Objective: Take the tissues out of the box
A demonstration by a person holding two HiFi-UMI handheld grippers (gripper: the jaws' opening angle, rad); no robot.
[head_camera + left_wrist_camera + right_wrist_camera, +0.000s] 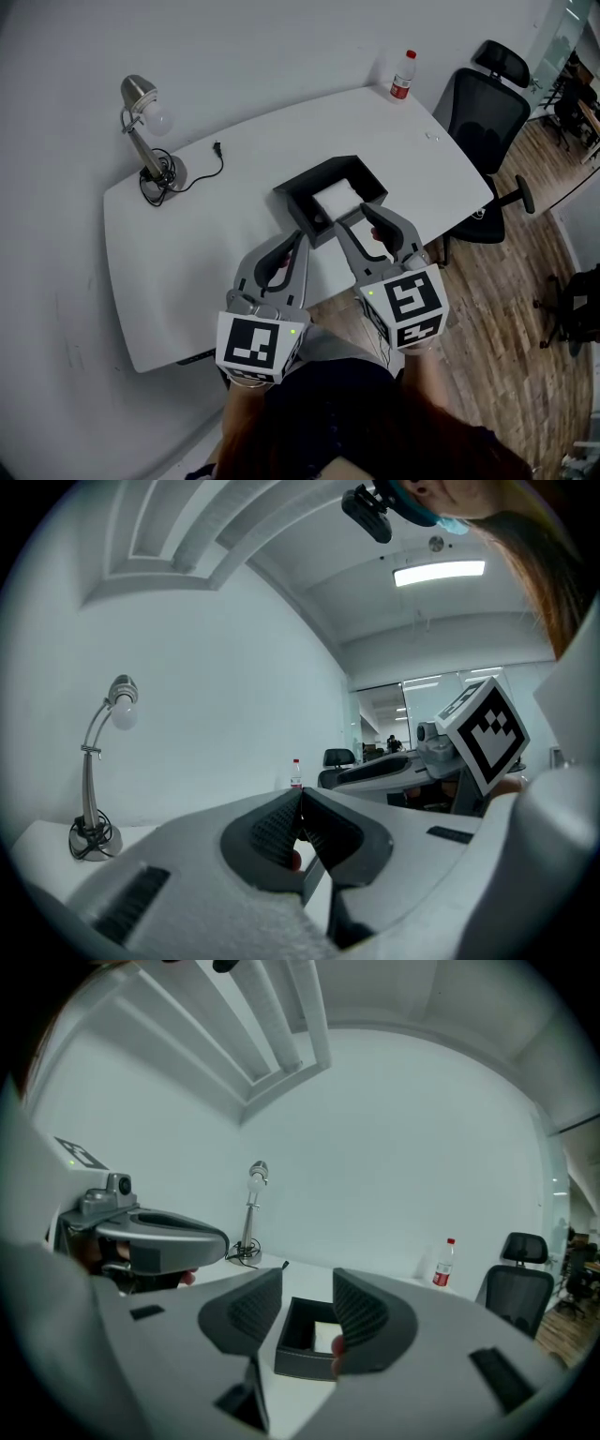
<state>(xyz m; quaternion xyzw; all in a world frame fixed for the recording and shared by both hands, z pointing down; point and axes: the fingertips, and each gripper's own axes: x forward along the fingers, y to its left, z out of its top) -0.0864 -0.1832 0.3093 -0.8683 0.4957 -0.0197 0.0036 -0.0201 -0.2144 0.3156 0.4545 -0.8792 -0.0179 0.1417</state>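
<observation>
A black open box (314, 173) sits near the middle of the white table (178, 262), with white tissues (336, 200) lying flat inside it. My right gripper (360, 217) hovers at the box's near right corner, jaws open and empty. In the right gripper view the box (298, 1361) and the tissues (325, 1336) show through the gap of the right gripper (307, 1283). My left gripper (298, 240) is just short of the box's near left edge. In the left gripper view the left gripper (300, 794) has its pads meeting at the tips, with nothing between them.
A desk lamp (143, 127) with a coiled cord stands at the table's far left, its plug (217, 147) lying loose. A red-capped bottle (402, 75) stands at the far right corner. A black office chair (485, 127) is beside the table's right end.
</observation>
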